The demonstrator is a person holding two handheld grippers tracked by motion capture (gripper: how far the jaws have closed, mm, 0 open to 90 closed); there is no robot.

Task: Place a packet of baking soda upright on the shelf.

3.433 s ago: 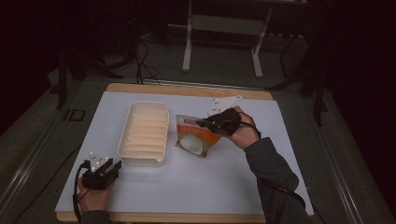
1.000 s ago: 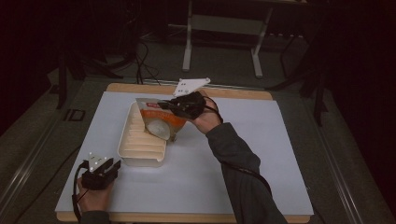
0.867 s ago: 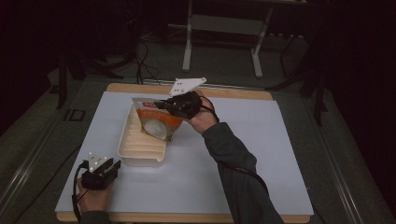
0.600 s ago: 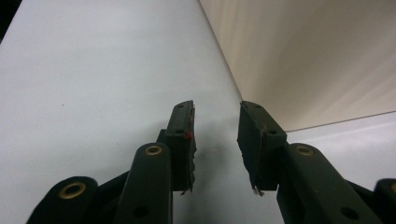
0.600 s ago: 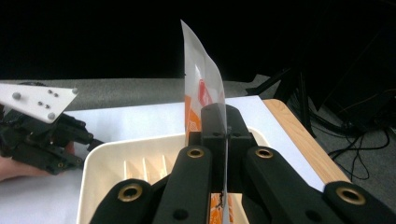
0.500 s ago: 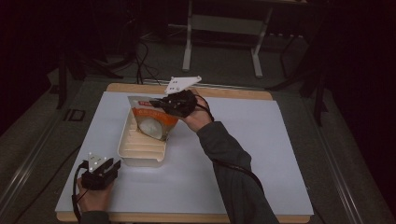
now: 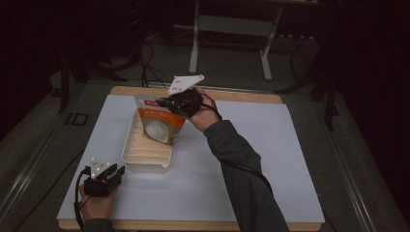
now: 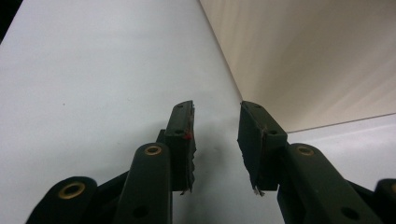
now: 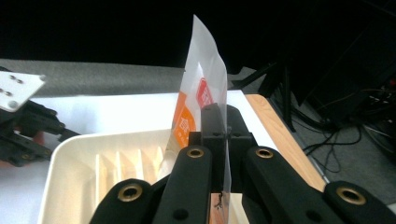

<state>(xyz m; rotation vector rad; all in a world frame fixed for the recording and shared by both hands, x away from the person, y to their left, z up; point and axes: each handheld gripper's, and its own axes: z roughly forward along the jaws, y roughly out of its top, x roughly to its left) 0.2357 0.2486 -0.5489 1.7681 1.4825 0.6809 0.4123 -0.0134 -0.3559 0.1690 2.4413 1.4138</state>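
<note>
My right gripper (image 7: 163, 102) is shut on the top edge of an orange and white pouch (image 7: 159, 126). The pouch hangs upright over the far end of a cream ribbed tray (image 7: 145, 165). In the right gripper view the jaws pinch the pouch's (image 9: 205, 70) clear upper seam at the right gripper (image 9: 223, 122), and the tray (image 9: 70, 151) lies below. My left gripper (image 7: 116, 170) rests near the table's front left, just off the tray's near corner. In the left gripper view the left gripper (image 8: 216, 127) is open with nothing between its pads, and the tray's wall (image 8: 303, 56) rises at the right.
A white mat (image 7: 270, 159) covers the table, with a wooden edge (image 7: 241, 95) at the far side. Behind the table stand a metal frame's legs (image 7: 194, 53), and cables (image 7: 145, 58) trail on the dark floor.
My right gripper has carried the pouch left from beside the tray to above its far end, and the pouch has swung upright. The left gripper has stayed put.
</note>
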